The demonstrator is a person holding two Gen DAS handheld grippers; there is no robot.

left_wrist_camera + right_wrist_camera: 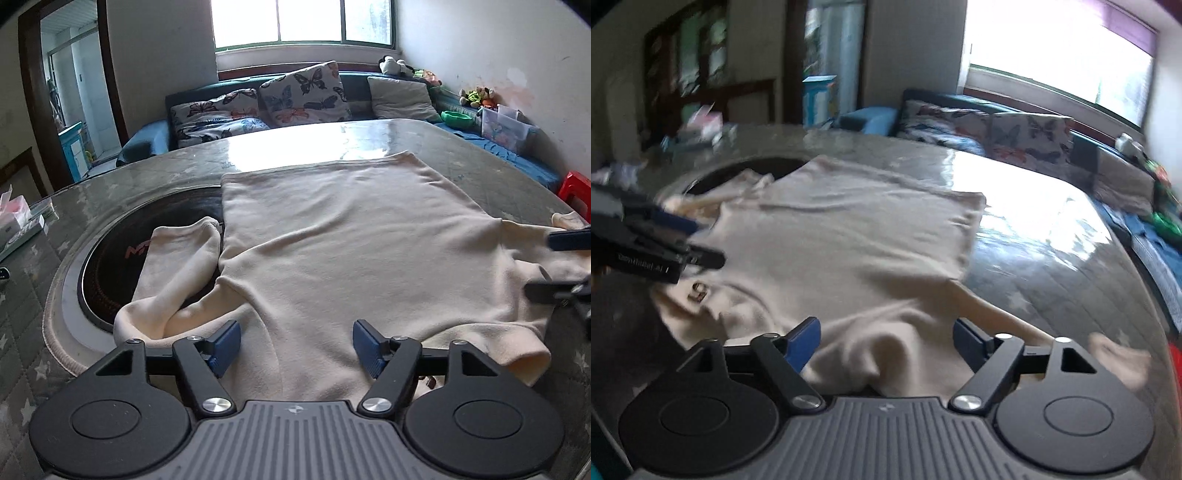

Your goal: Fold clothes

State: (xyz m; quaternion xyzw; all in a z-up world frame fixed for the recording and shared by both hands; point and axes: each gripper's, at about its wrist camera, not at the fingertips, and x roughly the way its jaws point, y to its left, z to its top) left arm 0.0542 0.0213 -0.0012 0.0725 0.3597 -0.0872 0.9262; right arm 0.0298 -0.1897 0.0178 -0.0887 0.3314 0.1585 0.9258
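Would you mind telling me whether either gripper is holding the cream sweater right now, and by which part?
Nothing is held. The left gripper and the right gripper both stand open over the cream sweater, their pads clear of the cloth.

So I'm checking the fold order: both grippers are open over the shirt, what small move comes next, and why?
Probably the left gripper should reach to the left sleeve and pinch it: the shirt lies flat, but that sleeve sprawls over the dark ring, unfolded.

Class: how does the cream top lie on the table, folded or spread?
Mostly spread: the top lies flat on the table, body open, only its left sleeve doubled over.
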